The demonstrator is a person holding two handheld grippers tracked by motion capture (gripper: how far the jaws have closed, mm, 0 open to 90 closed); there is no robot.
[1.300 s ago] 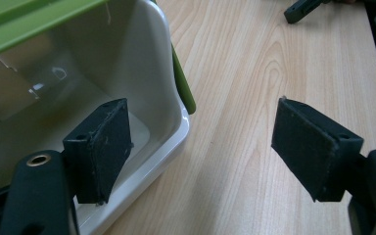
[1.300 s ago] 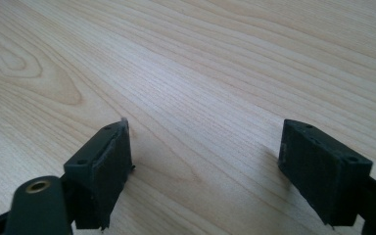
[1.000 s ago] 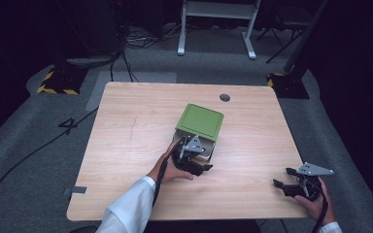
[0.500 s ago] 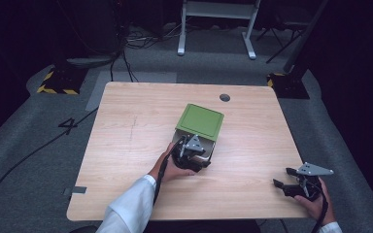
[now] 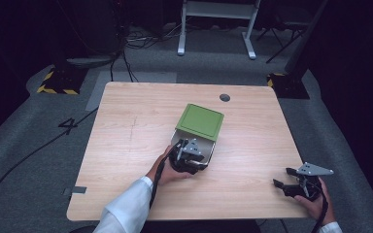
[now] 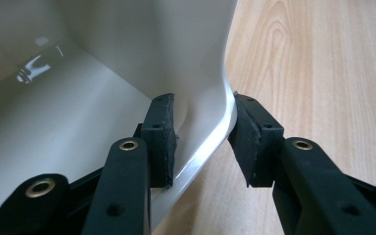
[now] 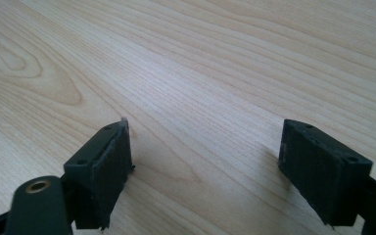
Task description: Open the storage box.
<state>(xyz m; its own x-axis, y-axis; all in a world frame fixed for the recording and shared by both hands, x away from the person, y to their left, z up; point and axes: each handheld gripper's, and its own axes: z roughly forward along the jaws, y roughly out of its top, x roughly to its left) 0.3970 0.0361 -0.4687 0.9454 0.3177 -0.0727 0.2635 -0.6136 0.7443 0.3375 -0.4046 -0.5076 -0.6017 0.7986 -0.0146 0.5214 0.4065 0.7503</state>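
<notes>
A box [image 5: 200, 121] with a green outer face and a glossy white inside [image 6: 78, 98] lies on the wooden table [image 5: 126, 145], its opening turned toward the person. My left gripper [image 5: 197, 155] is at that opening, held by a hand in a white sleeve. In the left gripper view my left gripper [image 6: 200, 105] is shut on the box's white rim [image 6: 220, 127], one pad inside and one outside. My right gripper [image 5: 284, 177] sits near the table's front right corner. It [image 7: 203, 132] is open over bare wood, with nothing between the jaws.
A round cable hole [image 5: 225, 97] sits near the table's far edge. Behind the table stand a white metal frame [image 5: 213, 29] and yellow-black striped blocks [image 5: 58, 82]. Cables run over the grey floor, which bears a painted 4 [image 5: 70, 125].
My left gripper has edged slightly closer into the box's opening. The box and my right gripper have barely moved.
</notes>
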